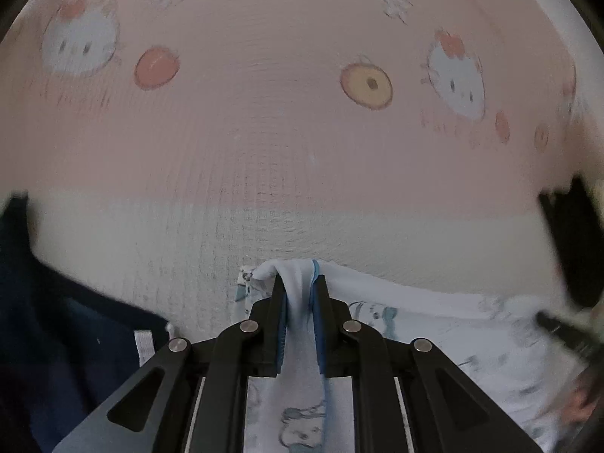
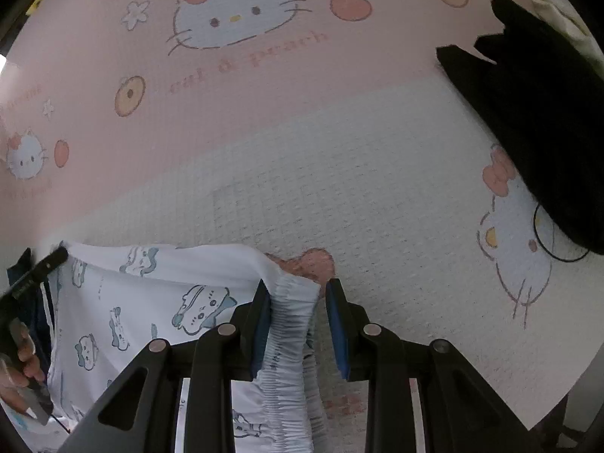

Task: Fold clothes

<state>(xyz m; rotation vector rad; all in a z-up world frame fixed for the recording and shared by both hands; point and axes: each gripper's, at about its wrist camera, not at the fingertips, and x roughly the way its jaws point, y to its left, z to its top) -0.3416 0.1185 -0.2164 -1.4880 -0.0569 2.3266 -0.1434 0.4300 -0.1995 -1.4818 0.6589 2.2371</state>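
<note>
While our left hand-held gripper [image 1: 300, 294] pinches the printed white shorts [image 2: 151, 302] shut and the right hand-held gripper [image 2: 298, 302] half-open flanks the elastic waistband [image 2: 290, 324], we judge a fold underway, next needing both corners laid level on the cartoon-cat bedsheet [image 2: 339, 173].

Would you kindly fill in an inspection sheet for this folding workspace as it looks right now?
Surface: pink and white cat-print sheet, fairly flat.
Job's things: white printed garment, held at two spots along its edge; gathered elastic band at the right one.
Clutter: black garment at right with a cream cloth behind; navy garment at left.
Grippers: left gripper shut on the garment's edge; right gripper has the band between its jaws, touching one pad only.
Cables: thin black loop beside the black garment, kind unclear.
Surroundings: nothing seen.
</note>
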